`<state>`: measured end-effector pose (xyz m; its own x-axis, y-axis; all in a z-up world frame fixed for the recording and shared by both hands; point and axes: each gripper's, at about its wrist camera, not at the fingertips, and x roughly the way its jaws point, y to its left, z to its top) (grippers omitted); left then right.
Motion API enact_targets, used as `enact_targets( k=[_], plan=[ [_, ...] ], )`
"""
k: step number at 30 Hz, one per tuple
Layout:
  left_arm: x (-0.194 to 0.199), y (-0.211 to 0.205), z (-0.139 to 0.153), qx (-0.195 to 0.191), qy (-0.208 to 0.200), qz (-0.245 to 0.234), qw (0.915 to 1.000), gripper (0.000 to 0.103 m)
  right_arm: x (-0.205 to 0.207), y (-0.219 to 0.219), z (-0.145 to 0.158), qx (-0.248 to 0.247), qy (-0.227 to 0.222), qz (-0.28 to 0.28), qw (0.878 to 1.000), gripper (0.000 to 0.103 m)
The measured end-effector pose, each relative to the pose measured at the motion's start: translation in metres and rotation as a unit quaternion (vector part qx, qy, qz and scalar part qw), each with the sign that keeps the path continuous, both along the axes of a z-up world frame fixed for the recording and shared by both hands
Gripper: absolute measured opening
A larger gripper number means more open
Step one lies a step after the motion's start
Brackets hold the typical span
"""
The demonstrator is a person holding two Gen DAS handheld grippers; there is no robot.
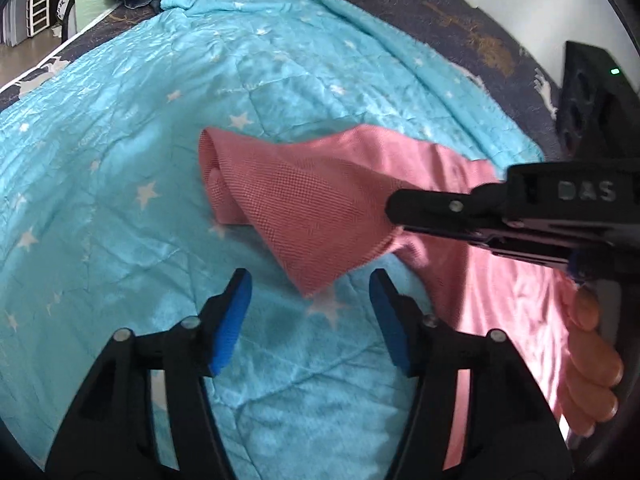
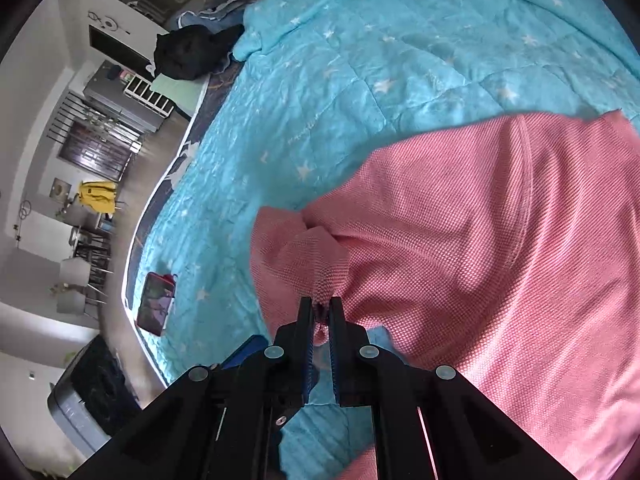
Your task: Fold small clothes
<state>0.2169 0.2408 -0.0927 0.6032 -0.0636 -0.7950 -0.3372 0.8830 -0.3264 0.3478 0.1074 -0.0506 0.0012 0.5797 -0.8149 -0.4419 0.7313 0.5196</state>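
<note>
A pink knit garment (image 1: 312,204) lies partly lifted over a turquoise star-print quilt (image 1: 120,184). My right gripper (image 2: 320,312) is shut on a bunched edge of the pink garment (image 2: 460,240) and holds it up off the quilt. It shows in the left wrist view (image 1: 394,210) coming in from the right, with the person's hand (image 1: 588,340) behind it. My left gripper (image 1: 310,284) is open and empty, with blue pads (image 1: 232,320), just below the garment's hanging corner.
A phone in a red case (image 2: 156,304) lies near the quilt's (image 2: 360,80) left edge. Dark clothes (image 2: 192,52) are piled at the far end of the bed. A dark patterned sheet (image 1: 460,12) borders the quilt. Room furniture stands to the left.
</note>
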Motion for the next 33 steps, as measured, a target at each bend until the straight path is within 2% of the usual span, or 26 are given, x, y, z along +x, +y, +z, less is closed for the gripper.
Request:
enact_targets(
  k=[1, 3, 5, 10, 12, 15, 18, 22, 26, 29, 33],
  plan=[
    [0.001, 0.001, -0.002, 0.001, 0.002, -0.002, 1.0, 0.004, 0.0, 0.0, 0.0, 0.001, -0.001, 0.0, 1.0, 0.006],
    [0.004, 0.003, -0.006, -0.011, 0.005, -0.006, 0.9999, 0.003, 0.0, 0.001, 0.0, 0.001, -0.004, 0.002, 1.0, 0.006],
    [0.001, 0.002, 0.002, -0.013, -0.01, -0.001, 0.9999, 0.003, -0.001, 0.0, 0.006, 0.002, -0.018, -0.004, 1.0, 0.005],
    [-0.005, -0.03, 0.064, 0.006, -0.077, -0.048, 0.9958, 0.003, 0.005, -0.024, 0.04, 0.041, -0.048, -0.024, 0.998, 0.004],
    [0.0, -0.048, 0.089, -0.004, -0.1, -0.075, 0.9922, 0.003, 0.012, -0.047, 0.057, 0.058, -0.058, -0.037, 0.996, 0.004],
    [0.014, -0.08, 0.111, -0.033, -0.118, -0.113, 0.986, 0.003, 0.026, -0.091, 0.086, 0.066, -0.083, -0.066, 0.992, 0.004],
    [0.027, -0.125, 0.122, -0.032, -0.13, -0.145, 0.9803, 0.003, 0.039, -0.14, 0.108, 0.073, -0.099, -0.104, 0.987, 0.004],
    [0.053, -0.191, 0.124, -0.058, -0.126, -0.197, 0.9706, 0.003, 0.052, -0.209, 0.128, 0.059, -0.123, -0.159, 0.978, 0.004],
    [0.06, -0.233, 0.112, -0.071, -0.11, -0.233, 0.9637, 0.003, 0.049, -0.26, 0.112, 0.027, -0.122, -0.177, 0.976, 0.004],
    [0.062, -0.256, 0.095, -0.075, -0.085, -0.244, 0.9632, 0.004, 0.048, -0.289, 0.087, -0.009, -0.119, -0.19, 0.974, 0.005],
    [0.069, -0.268, 0.074, -0.105, -0.056, -0.257, 0.959, 0.004, 0.043, -0.324, 0.049, -0.015, -0.078, -0.219, 0.973, 0.007]
  ],
)
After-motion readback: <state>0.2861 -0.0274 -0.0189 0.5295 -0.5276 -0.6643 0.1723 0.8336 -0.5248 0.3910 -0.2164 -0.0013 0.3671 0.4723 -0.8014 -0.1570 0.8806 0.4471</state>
